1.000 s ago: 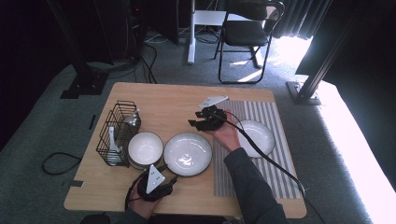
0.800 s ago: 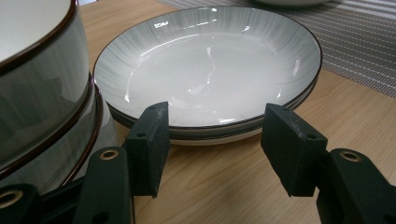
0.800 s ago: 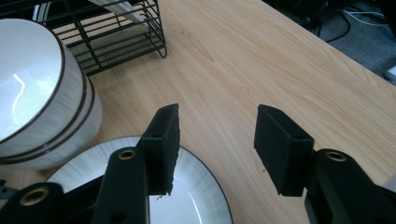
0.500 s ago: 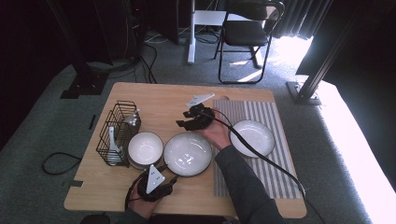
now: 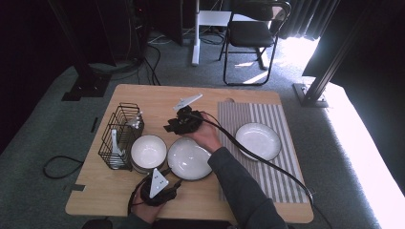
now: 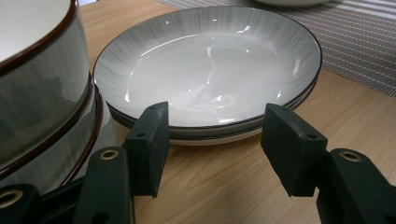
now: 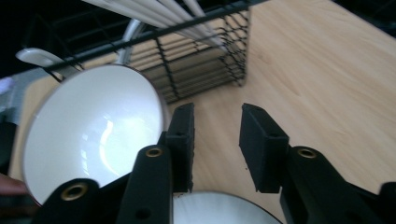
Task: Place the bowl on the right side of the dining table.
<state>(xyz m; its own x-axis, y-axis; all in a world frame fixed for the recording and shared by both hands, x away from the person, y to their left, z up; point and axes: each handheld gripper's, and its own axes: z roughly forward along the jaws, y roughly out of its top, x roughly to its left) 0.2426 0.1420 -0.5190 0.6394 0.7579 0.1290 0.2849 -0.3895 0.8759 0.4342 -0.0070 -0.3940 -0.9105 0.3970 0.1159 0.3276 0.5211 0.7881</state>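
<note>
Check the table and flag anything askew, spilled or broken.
Nothing stands out. The bowl stack, the plate stack and the lone plate on the striped mat all sit level and look whole, the wire basket stands upright, and no spill shows.

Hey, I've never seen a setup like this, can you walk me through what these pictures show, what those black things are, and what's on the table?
A person sits at a wooden table with a hand-held claw tool in each hand. The high view looks down from above; the two others come from cameras riding on each claw.

The left claw rests near the table's front edge, its jaws open, pointing at a stack of shallow plates beside stacked bowls. It holds nothing.

The right claw hovers past the plates, its jaws partly open and just closing, nothing between them, facing the white bowl and a black wire basket of utensils.

One more plate sits on a striped mat.
</note>
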